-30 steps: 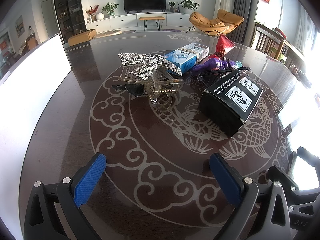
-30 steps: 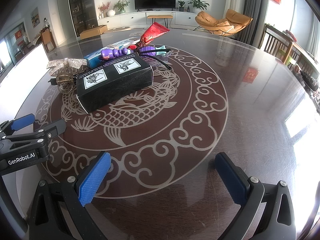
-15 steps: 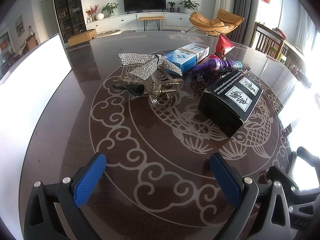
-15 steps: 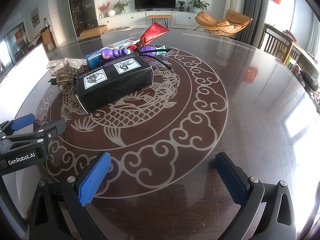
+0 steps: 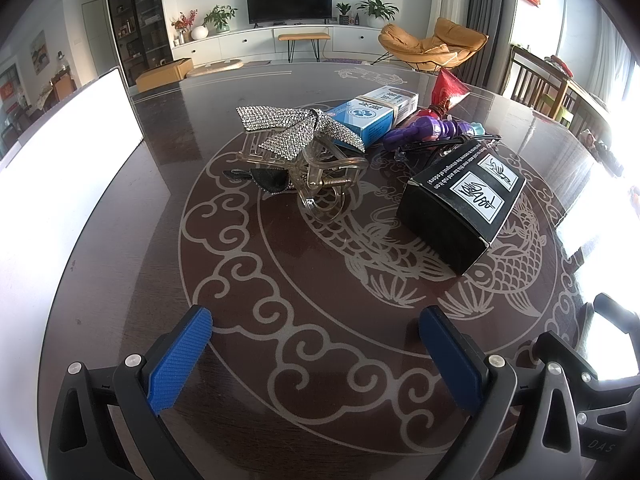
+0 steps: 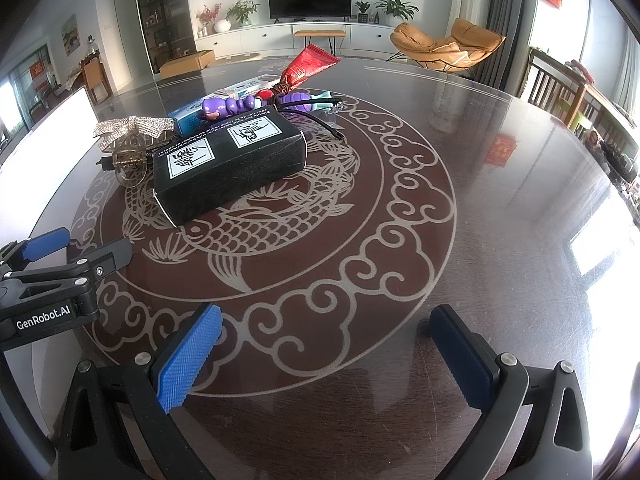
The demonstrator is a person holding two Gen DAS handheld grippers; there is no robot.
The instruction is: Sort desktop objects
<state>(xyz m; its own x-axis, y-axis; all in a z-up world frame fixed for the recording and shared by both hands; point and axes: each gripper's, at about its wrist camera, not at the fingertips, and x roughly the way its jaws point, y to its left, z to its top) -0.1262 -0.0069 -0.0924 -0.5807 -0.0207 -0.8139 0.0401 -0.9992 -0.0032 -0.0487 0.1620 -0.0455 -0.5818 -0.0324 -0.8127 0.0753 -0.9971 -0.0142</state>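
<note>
Left view only: the black bow tucked under my side of the hair clip, and the white board along the counter's left edge.
Right view only: my left tool at the frame's left, and the red tube at full length.
Count, left to right: one glitter bow, one hair clip, one blue box, one purple toy, one black box.
Where they lie: clustered mid-counter, well ahead of both tools.
My left tool: released, spread wide, empty.
My right tool: released, spread wide, empty.
</note>
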